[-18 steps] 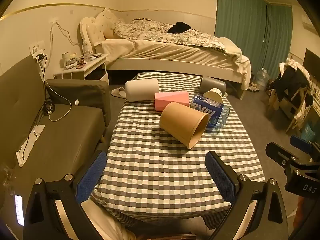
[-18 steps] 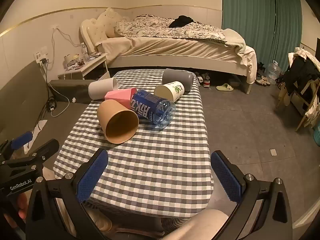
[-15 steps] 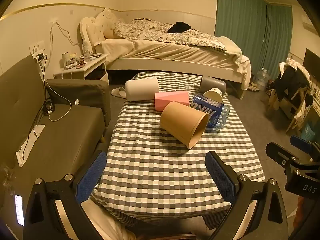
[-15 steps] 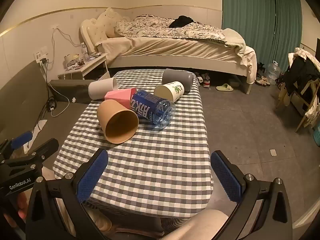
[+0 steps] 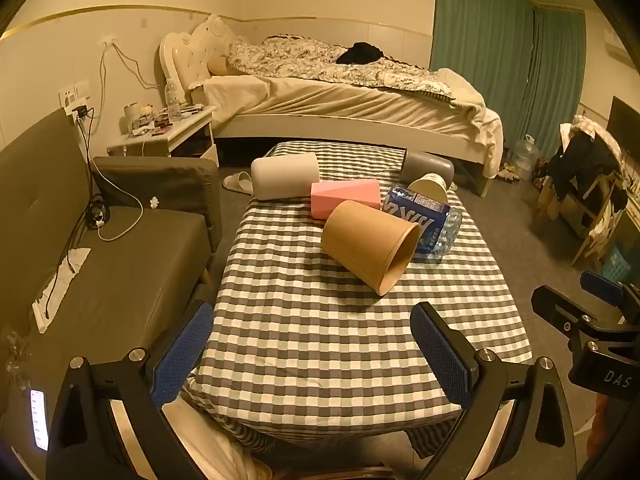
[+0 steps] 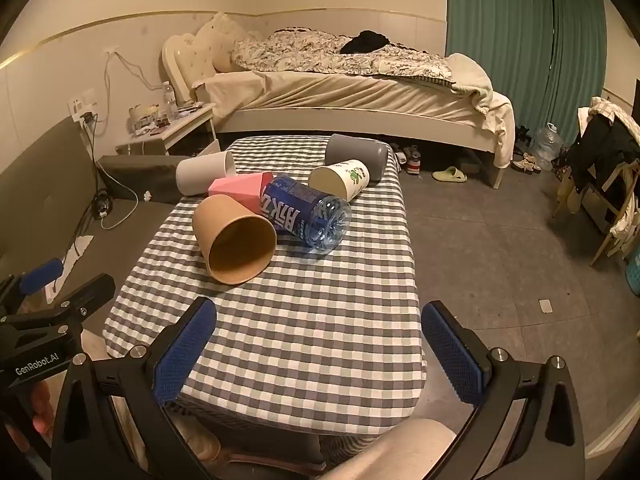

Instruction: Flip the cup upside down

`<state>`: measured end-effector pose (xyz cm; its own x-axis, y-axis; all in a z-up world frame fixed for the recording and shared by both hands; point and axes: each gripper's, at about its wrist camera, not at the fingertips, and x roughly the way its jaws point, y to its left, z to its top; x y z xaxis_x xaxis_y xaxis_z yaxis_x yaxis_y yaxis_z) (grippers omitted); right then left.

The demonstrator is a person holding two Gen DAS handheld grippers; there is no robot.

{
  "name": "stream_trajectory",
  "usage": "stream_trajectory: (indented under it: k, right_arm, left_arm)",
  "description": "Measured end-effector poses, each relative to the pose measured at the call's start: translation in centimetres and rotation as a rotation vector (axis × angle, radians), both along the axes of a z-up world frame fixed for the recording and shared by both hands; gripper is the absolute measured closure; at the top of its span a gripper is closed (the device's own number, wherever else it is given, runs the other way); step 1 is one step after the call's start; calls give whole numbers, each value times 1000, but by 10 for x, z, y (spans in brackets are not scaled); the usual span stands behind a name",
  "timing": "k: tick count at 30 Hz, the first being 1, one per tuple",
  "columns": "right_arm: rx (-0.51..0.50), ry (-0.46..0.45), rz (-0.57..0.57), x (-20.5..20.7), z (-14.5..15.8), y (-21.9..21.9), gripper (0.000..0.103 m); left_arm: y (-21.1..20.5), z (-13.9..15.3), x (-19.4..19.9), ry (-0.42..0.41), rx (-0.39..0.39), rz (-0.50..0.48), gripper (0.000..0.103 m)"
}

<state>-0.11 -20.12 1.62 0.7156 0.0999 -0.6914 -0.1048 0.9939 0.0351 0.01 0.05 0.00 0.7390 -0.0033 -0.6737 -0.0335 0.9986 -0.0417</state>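
Both pairs of tongs hang wide apart and hold nothing, low at the near edge of the checked worktop: the left tongs at the bottom of the left wrist view, the right tongs at the bottom of the right wrist view. The brown paper cup lies on its side near the middle of the worktop, well apart from both tongs, its open mouth turned toward the near right. Its far side seems to touch the pink box and the blue-labelled water bottle, though real contact cannot be confirmed.

The step in hand looks like the approach. A sound way would be to close 1 pair of tongs across the cup's side wall near the base, gently since thin paper may dent, then tip it so the rim lands flat on the cloth.

3 other cups lie toppled further back: a white cup, a grey cup and a printed cup. Which cup is meant is a guess. The brown cup's base is hidden, and the printed cup is half covered in the left view.
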Motion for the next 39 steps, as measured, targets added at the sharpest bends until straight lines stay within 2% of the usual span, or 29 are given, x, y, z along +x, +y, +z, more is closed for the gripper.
stream_trajectory:
  k: [14, 39]
  right_arm:
    - [-7, -1, 5, 3, 3, 2, 0]
    - [-15, -14, 21, -1, 15, 2, 0]
  left_arm:
    - [1, -8, 2, 9, -4, 1, 1]
    - [4, 0, 1, 8, -3, 8, 1]
